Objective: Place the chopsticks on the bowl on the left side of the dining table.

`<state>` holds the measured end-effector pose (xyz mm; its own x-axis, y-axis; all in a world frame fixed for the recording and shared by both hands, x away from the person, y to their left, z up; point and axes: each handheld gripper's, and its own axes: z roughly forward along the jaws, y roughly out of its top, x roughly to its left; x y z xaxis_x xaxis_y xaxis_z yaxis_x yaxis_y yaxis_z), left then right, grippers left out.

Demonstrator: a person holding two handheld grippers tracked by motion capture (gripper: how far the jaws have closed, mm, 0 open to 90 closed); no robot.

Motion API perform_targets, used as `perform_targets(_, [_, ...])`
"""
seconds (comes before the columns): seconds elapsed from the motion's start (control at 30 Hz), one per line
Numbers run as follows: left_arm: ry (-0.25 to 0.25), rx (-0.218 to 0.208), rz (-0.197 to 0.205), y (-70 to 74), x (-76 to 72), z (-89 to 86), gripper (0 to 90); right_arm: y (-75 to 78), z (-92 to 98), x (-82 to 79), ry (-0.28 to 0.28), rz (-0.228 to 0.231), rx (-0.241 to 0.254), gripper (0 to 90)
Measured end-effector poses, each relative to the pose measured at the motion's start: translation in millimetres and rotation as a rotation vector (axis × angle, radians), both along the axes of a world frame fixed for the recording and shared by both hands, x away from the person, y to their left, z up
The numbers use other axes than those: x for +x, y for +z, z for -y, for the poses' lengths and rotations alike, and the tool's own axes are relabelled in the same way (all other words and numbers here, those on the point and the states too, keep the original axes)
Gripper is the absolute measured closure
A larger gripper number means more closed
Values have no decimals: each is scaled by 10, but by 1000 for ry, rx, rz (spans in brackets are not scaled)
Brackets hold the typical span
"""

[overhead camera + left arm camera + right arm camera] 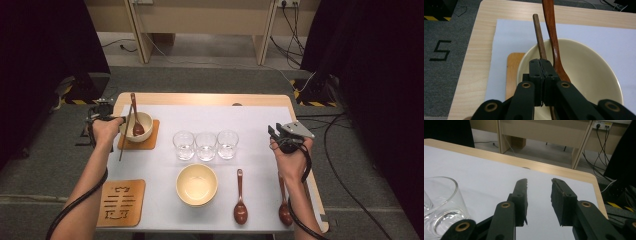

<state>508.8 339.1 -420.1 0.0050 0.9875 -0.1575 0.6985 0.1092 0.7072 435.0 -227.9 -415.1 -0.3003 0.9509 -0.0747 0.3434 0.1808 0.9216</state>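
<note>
Left tool (544, 75) had its jaws pressed together over the far bowl (584, 65), and between the pads a thin wooden stick (539, 37), seemingly a chopstick, ran up past the bowl's rim. Whether the pads truly pinched it or merely lay against it could not be told for sure, though the stick passed straight into the closed jaws. Beside it a brown spoon (552, 42) rested in the same bowl, handle leaning over the far rim. That bowl sat on a wooden mat (150, 137) at the desk's (200, 99) left rear.

Right tool (539, 195) hovered with jaws apart and nothing between them, near the right end of a row of three glasses (205, 145).

Judging from the layout, one setting looked nearly complete: mat, bowl, spoon, with the stick being placed. A second mat (121, 202) lay bare at the front left, a second bowl (197, 184) stood directly on the white sheet, and two spoons (240, 197) waited near the front edge. So roughly half the setting seemed left.
</note>
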Motion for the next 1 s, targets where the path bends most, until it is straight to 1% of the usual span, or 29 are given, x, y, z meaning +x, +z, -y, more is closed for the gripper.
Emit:
perform_targets(0.1, [-3, 2, -15, -8, -10, 23, 877, -1, -8, 3, 5, -5, -3, 658])
perform_targets(0.17, [-8, 3, -17, 9, -13, 44, 877, -1, -16, 2, 5, -6, -5, 658])
perform_targets(0.23, [-11, 12, -24, 21, -6, 61, 877, 1, -18, 7, 6, -6, -7, 658])
perform_targets(0.4, [-8, 6, -43, -4, 19, 78, 874, 24, -10, -2, 2, -7, -8, 658])
perform_targets(0.6, [-15, 17, -45, -12, 21, 99, 867, 19, -2, 3, 3, 1, -9, 659])
perform_targets(0.73, [-24, 19, -52, -5, 0, 93, 853, 22, 3, 4, 1, -4, -8, 658])
perform_targets(0.83, [-25, 25, -46, -2, -13, 86, 849, 25, 7, 10, 3, 0, -16, 658])
perform_targets(0.9, [-24, 29, -35, 11, -25, 76, 844, 31, 7, 8, 3, -8, -17, 658])
perform_targets(1.0, [-29, 56, 5, 53, -55, 65, 812, 39, 16, 12, -2, -26, -16, 657])
